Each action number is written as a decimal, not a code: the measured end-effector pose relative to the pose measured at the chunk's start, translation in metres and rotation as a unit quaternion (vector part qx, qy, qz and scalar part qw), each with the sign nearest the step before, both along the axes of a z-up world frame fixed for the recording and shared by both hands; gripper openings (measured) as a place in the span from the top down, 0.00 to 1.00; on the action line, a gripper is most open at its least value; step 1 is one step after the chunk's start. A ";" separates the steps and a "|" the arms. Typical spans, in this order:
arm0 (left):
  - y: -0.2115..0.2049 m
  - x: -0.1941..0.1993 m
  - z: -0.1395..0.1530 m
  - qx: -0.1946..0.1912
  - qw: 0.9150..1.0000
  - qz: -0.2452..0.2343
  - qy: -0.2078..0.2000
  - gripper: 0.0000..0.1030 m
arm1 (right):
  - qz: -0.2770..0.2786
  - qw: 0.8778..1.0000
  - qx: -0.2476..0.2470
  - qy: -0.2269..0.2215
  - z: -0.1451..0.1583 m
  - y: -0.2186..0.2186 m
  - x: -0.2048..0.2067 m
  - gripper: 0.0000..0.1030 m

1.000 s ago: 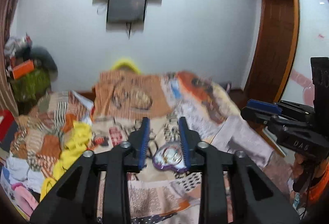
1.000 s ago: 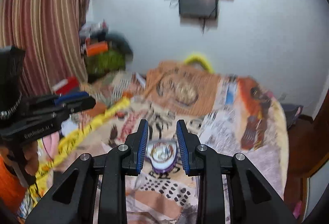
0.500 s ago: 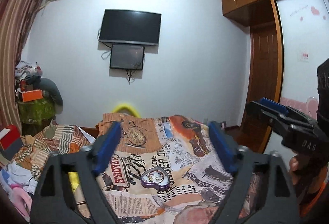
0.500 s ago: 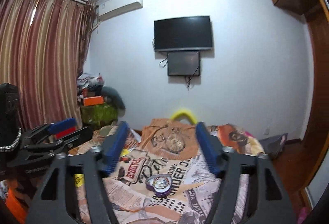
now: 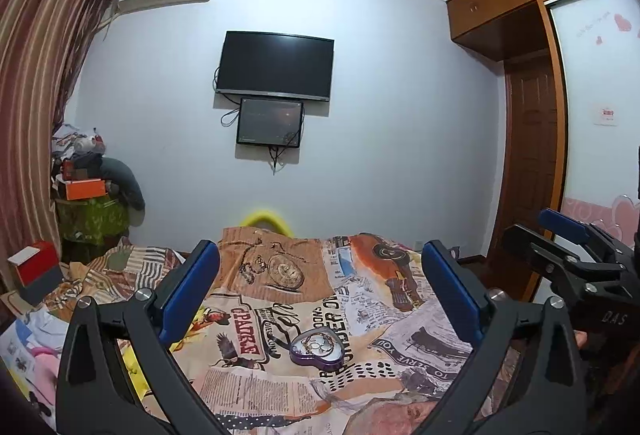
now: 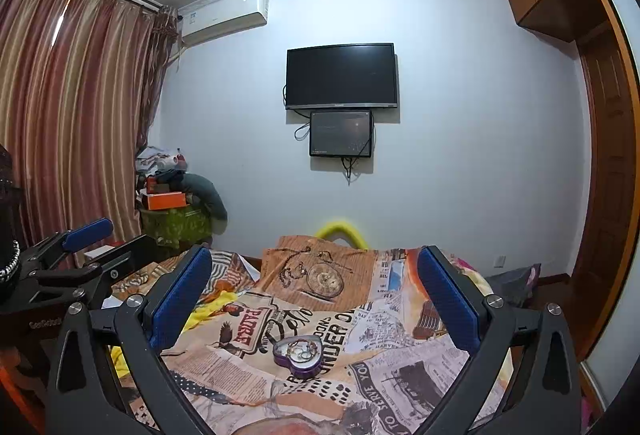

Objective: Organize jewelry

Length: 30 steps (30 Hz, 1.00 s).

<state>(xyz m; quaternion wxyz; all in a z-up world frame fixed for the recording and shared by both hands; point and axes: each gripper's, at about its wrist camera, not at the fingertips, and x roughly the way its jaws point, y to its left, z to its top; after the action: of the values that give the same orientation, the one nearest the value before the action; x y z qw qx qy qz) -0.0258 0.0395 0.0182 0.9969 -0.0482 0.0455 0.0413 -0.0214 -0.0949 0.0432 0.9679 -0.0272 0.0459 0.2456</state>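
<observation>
A purple heart-shaped jewelry box [image 5: 317, 348] sits open on the printed bedspread [image 5: 248, 387], with several rings and chains inside. It also shows in the right wrist view [image 6: 299, 352]. My left gripper [image 5: 320, 295] is wide open and empty, raised well back from the box. My right gripper [image 6: 316, 295] is wide open and empty too, at about the same distance. Each gripper appears at the edge of the other's view: the right one [image 5: 568, 247] and the left one [image 6: 80, 247].
Piled clothes and a yellow cloth [image 5: 132, 363] lie on the bed's left. A red box [image 5: 34, 263] and a cluttered stand [image 5: 90, 211] are at the left wall. A wardrobe and door [image 5: 532, 163] stand on the right. A TV [image 5: 274, 65] hangs ahead.
Both grippers have opened from nearly shut to wide open. Both have pulled up and back from the box, so it now looks smaller and farther away.
</observation>
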 end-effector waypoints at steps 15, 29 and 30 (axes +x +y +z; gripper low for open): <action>0.001 0.011 -0.011 -0.002 1.000 0.006 0.021 0.01 | 0.000 1.000 0.003 0.022 -0.008 -0.006 0.002 0.01; 0.001 0.019 -0.013 -0.011 0.999 -0.003 0.030 0.01 | -0.004 1.000 0.007 0.029 -0.004 -0.012 0.003 0.01; 0.001 0.019 -0.014 -0.012 0.999 -0.005 0.030 0.01 | -0.004 0.999 0.008 0.031 -0.004 -0.013 0.004 0.01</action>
<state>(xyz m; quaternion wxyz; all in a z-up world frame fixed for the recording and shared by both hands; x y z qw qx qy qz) -0.0070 0.0410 0.0046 0.9946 -0.0590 0.0764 0.0376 -0.0177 -0.1074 0.0395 0.9672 -0.0122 0.0740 0.2427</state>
